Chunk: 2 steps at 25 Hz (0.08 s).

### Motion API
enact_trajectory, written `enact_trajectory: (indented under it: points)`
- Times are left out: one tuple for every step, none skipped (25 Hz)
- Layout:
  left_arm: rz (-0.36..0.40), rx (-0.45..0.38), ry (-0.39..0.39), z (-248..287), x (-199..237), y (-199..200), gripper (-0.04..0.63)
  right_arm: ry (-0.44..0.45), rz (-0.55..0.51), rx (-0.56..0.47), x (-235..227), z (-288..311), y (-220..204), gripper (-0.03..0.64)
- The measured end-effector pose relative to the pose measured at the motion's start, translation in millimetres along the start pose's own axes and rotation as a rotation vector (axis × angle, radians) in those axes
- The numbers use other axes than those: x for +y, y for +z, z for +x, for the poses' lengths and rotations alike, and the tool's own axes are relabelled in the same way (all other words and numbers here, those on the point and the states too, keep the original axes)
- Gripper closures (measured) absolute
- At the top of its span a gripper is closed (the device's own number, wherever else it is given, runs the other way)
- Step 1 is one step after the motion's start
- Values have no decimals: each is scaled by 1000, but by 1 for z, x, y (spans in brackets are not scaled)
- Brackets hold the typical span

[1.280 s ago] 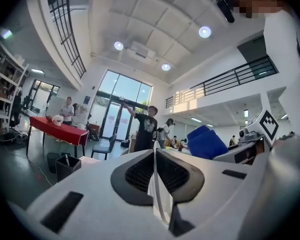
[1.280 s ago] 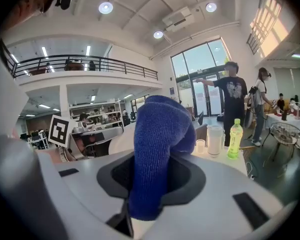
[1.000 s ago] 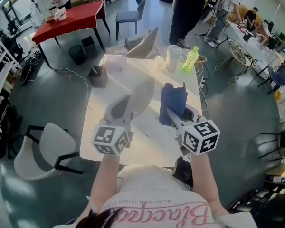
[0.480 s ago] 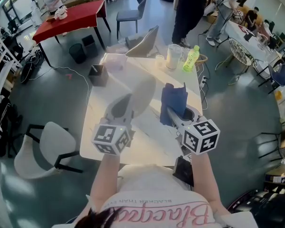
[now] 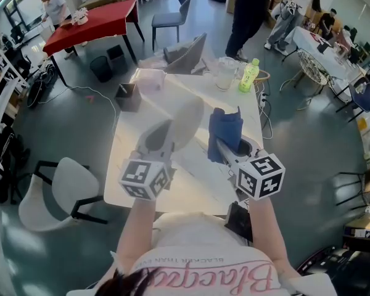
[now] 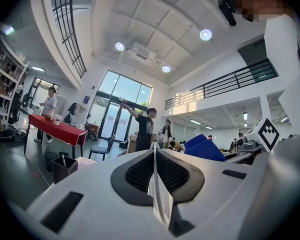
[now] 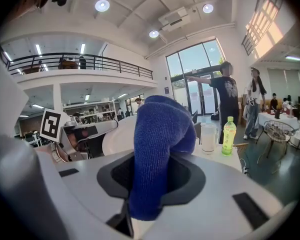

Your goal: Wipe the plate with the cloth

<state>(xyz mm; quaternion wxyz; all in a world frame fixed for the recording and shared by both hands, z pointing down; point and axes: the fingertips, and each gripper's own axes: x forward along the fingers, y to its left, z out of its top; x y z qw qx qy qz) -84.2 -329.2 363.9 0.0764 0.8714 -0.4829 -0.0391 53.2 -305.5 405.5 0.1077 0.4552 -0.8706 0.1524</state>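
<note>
— Where is the plate?

— Up off the desk [image 5: 194, 187], in the left tongs [image 5: 162, 142]. They are drawn narrow and clamped on the rim of the plate [image 5: 184, 123]. In the left gripper view its thin white edge runs straight between the dark pads.

— How does it sit?

— Raised on edge and tilted, above the middle of the desk.

— And the cloth?

— The blue cloth [image 5: 226, 128] is pinched in the right tongs [image 5: 222, 148]. It is bunched and stands up out of them, over the right half of the desk.

— Is it on the plate?

— It is just beside it, on the plate's right. The head view seems to show a thin gap between them, though I can't be sure of it. In the right gripper view the plate's pale round face shows behind the cloth.

— Anything else there?

— A green bottle [image 5: 248, 76] and a clear jug [image 5: 225, 73] stand side by side at the far edge. A black box [image 5: 127, 97] is by the far left corner.
</note>
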Motion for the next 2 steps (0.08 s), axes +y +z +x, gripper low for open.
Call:
enact_trajectory:
  points:
    - [0,0,0,0,-1,0,578,2,-2,1,0,0,0,508]
    - [0,1,0,0,-1,1,578,4,-3,2,1,0,1,508]
